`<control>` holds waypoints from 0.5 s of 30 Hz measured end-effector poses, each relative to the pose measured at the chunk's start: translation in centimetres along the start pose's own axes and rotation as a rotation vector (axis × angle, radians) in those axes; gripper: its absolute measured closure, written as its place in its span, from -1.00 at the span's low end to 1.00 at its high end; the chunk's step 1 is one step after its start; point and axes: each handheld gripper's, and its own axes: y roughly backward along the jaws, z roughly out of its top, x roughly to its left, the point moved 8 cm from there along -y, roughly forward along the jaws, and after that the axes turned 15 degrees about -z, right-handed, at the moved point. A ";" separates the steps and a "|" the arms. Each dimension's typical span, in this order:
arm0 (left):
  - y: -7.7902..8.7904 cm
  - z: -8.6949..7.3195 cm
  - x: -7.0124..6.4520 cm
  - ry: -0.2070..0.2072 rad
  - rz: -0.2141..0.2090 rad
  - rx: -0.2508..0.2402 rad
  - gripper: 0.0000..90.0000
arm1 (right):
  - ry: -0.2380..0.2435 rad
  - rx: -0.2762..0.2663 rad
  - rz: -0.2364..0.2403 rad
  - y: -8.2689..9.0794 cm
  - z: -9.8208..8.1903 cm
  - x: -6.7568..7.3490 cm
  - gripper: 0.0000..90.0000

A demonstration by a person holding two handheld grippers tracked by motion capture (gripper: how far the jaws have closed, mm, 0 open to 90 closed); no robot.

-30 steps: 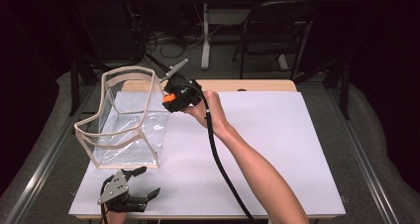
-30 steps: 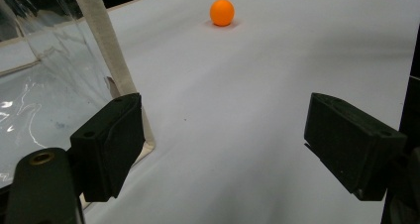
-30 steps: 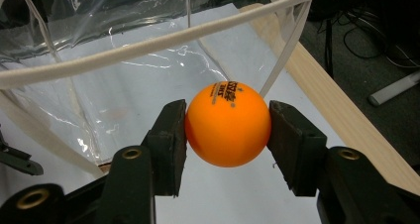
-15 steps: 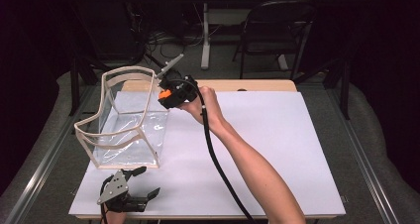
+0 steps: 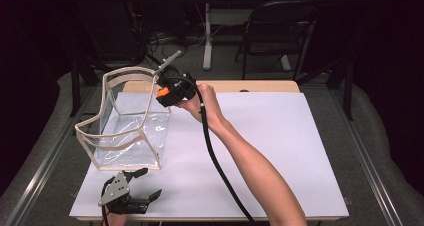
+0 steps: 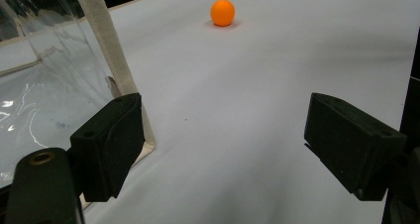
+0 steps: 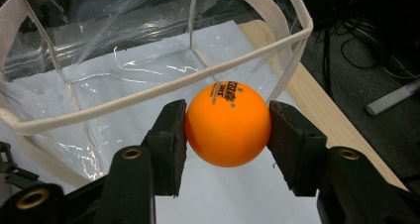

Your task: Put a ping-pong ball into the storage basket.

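Worktop (image 5: 280,151) lies bare right of the bag (image 5: 125,131), with another ball (image 6: 222,12) resting well ahead of the left gripper (image 5: 137,188), whose fingers stand apart. Right gripper (image 7: 228,125) holds its ball (image 7: 228,123) clamped between both fingers, beside the bag's rim (image 7: 163,87).

The clear plastic bag with cream webbing trim (image 5: 125,123) stands near the white table's (image 5: 280,151) left edge. The right gripper (image 5: 161,92) holds an orange ball (image 7: 228,123) above the bag's rear right corner. The left gripper (image 5: 142,188) sits at the table's front left corner.

Glossy clear-plastic bag (image 5: 131,136) (cloth-trimmed) — smooth matt ball (image 7: 228,123)
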 end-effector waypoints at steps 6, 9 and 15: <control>0.0 0.0 0.0 0.001 0.001 -0.003 -0.65 | 0.004 -0.009 0.000 0.1 0.8 0.1 0.13; 0.0 0.0 0.0 0.001 0.002 -0.002 -0.65 | 0.002 -0.011 -0.002 0.0 1.1 0.3 0.13; 0.1 0.0 0.0 0.002 0.003 -0.002 -0.65 | -0.006 -0.022 -0.003 -0.2 1.5 0.3 0.13</control>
